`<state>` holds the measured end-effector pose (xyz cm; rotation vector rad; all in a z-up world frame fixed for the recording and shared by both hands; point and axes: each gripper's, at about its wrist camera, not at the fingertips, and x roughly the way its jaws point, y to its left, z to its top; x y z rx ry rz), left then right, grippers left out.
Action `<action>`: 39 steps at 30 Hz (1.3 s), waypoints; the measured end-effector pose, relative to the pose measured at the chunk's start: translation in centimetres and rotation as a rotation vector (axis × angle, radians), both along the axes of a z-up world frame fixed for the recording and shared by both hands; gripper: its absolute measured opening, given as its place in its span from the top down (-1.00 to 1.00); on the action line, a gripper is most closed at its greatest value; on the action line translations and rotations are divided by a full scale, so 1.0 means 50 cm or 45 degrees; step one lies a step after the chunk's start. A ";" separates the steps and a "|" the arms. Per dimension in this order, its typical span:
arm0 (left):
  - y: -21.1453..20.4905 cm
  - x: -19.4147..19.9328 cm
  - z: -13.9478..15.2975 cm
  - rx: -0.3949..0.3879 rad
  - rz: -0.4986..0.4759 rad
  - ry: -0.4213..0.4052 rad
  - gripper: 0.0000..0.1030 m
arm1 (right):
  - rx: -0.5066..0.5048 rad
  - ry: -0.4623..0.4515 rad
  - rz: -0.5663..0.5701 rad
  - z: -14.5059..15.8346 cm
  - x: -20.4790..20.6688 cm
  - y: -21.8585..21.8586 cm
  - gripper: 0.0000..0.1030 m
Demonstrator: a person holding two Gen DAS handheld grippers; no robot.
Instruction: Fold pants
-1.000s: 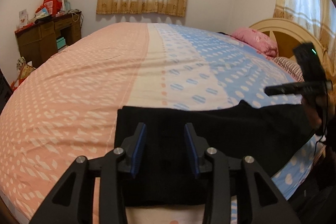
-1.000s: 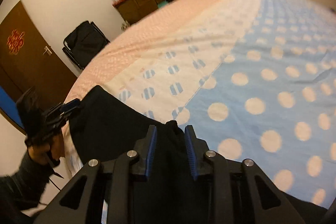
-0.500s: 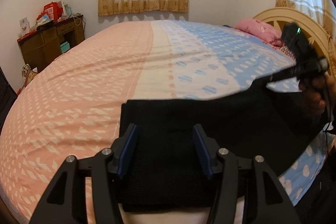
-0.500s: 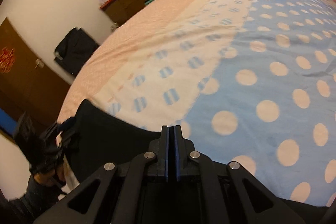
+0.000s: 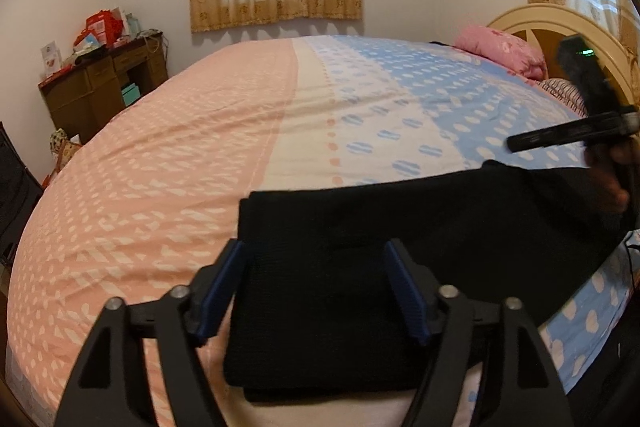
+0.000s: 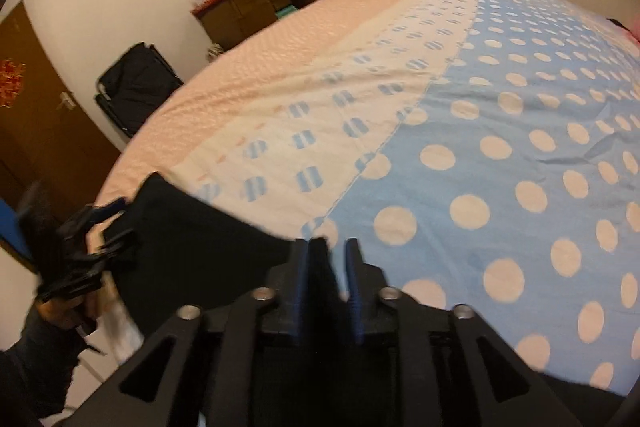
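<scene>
Left gripper [image 5: 316, 283]: jaws opening wide, poised over the cloth, pads clear of it.
Right gripper [image 6: 329, 279]: jaws opening, narrow gap, nothing pinched.
Pants [image 5: 400, 251]: black, folded, flat at near edge of bed [image 5: 160, 167].

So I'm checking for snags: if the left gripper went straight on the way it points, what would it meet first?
Probably the folded black pants on the bed; the left gripper, jaws opening, points down at them. Depth is unclear.

left gripper [image 5: 316, 287]: black frame, blue ribbed pads, silver screws
right gripper [image 6: 328, 267]: same build
sleeve [image 6: 36, 359]: dark
</scene>
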<state>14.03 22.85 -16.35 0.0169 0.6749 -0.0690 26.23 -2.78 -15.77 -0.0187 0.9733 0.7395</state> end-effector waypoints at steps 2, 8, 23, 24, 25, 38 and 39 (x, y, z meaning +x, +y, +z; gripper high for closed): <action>-0.001 0.008 -0.014 0.013 0.022 0.032 -0.46 | -0.056 0.042 0.027 -0.027 -0.013 0.004 0.00; -0.005 0.001 0.008 0.011 0.065 0.010 -0.46 | -0.086 0.014 -0.036 -0.046 -0.026 -0.036 0.00; -0.293 0.014 0.073 -0.055 -0.492 -0.028 -0.51 | -0.045 -0.132 -0.827 0.116 -0.206 -0.632 0.00; -0.319 0.014 0.071 -0.044 -0.544 -0.024 -0.51 | -0.055 -0.127 -0.918 0.121 -0.228 -0.683 0.00; -0.347 0.014 0.068 -0.031 -0.598 -0.016 -0.51 | -0.062 -0.123 -0.989 0.125 -0.249 -0.725 0.00; -0.651 -0.012 0.039 0.038 -1.181 0.120 0.15 | 0.151 -0.006 -1.405 0.097 -0.391 -0.974 0.00; -0.660 -0.010 0.035 0.035 -1.196 0.133 0.24 | 0.155 -0.003 -1.405 0.097 -0.391 -0.975 0.00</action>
